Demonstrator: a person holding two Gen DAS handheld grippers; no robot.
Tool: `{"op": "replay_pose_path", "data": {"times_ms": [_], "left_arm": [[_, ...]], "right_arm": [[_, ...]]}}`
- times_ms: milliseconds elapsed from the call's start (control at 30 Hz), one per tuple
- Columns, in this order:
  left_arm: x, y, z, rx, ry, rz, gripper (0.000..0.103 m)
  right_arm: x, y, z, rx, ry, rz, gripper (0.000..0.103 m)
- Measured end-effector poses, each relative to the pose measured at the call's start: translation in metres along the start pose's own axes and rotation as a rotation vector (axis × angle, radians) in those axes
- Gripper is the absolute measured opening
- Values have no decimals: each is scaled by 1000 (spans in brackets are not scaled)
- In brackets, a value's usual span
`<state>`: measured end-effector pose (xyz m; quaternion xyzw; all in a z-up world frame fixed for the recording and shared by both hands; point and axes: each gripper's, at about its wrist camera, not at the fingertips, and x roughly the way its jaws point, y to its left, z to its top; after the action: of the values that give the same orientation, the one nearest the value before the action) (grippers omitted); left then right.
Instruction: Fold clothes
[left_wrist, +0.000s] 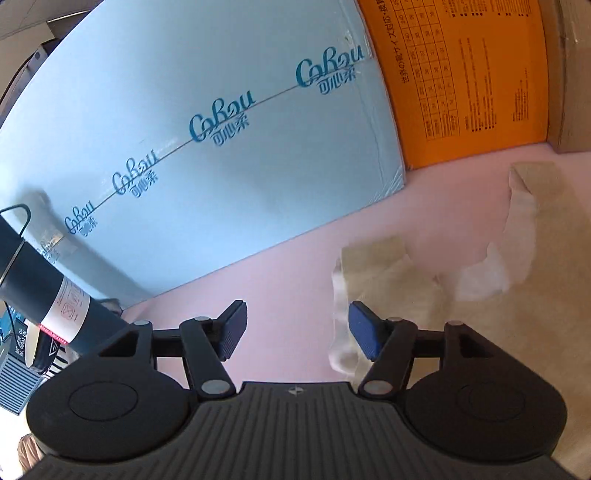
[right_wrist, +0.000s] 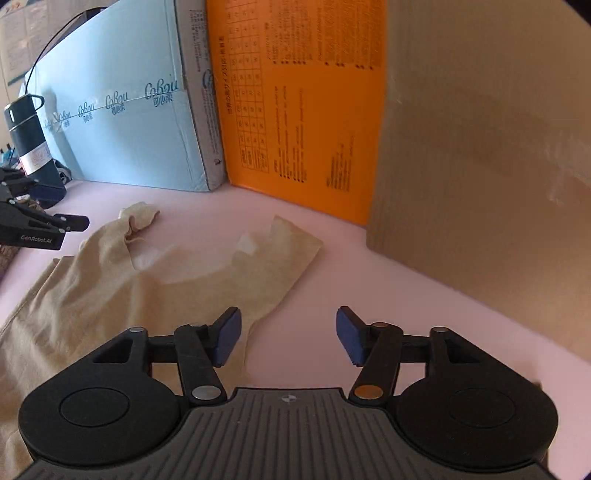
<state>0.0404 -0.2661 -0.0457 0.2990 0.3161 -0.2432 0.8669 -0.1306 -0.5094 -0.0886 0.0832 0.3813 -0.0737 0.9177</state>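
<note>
A beige garment (right_wrist: 110, 288) lies spread on the pink surface (right_wrist: 314, 295), its shoulder straps pointing toward the boxes. In the left wrist view the same beige garment (left_wrist: 498, 314) fills the right side, one strap end beside the right fingertip. My left gripper (left_wrist: 297, 328) is open over the pink surface (left_wrist: 277, 266), with nothing between its fingers. My right gripper (right_wrist: 288, 336) is open too; its left fingertip hangs over the garment's right edge, its right one over bare pink. The left gripper (right_wrist: 44, 221) also shows at the far left of the right wrist view.
A light blue carton (left_wrist: 184, 129), an orange box (right_wrist: 295, 110) and a brown cardboard box (right_wrist: 480, 147) wall off the back and right. A dark flask (right_wrist: 33, 147) stands at the far left beside the carton.
</note>
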Motion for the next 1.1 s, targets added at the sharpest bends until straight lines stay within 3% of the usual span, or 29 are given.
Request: {"op": "replay_pose_path", "data": {"times_ms": [33,100,167,333,433,567,767,900,933,967,1033,1100], "left_arm": [[-4,5,-15,-13,2,-13,77],[-15,18,-38,-35,7,-41,78],[-31,32,-61,-54,11,-78,81],[-71,70,-117,-174,63,-234,82],[-90,87,-155,-274,129,-397,82],[-113,81,-190,-333,146,-519,82],[-132,50,-207,-293,96,-605,83],[-135,31,-205,-223,55,-602,86],[-136,30,-205,-217,39,-617,80],[-135,28,-203,-216,33,-628,57],[-130,29,-196,-236,36,-653,32],[-121,34,-182,-289,33,-691,32]], "right_arm": [[-7,-5,-12,45,-2,15,72],[-29,-16,-31,162,-13,78,74],[-52,-22,-48,277,-29,143,82],[-93,-24,-92,493,12,409,90],[-108,-2,-115,486,103,538,92],[-121,34,-138,461,162,650,96],[-124,82,-150,412,119,708,103],[-115,97,-144,380,112,743,103],[-112,100,-142,372,110,751,103],[-110,104,-141,364,108,760,103],[-105,111,-138,348,104,776,99],[-99,106,-132,419,87,830,99]]}}
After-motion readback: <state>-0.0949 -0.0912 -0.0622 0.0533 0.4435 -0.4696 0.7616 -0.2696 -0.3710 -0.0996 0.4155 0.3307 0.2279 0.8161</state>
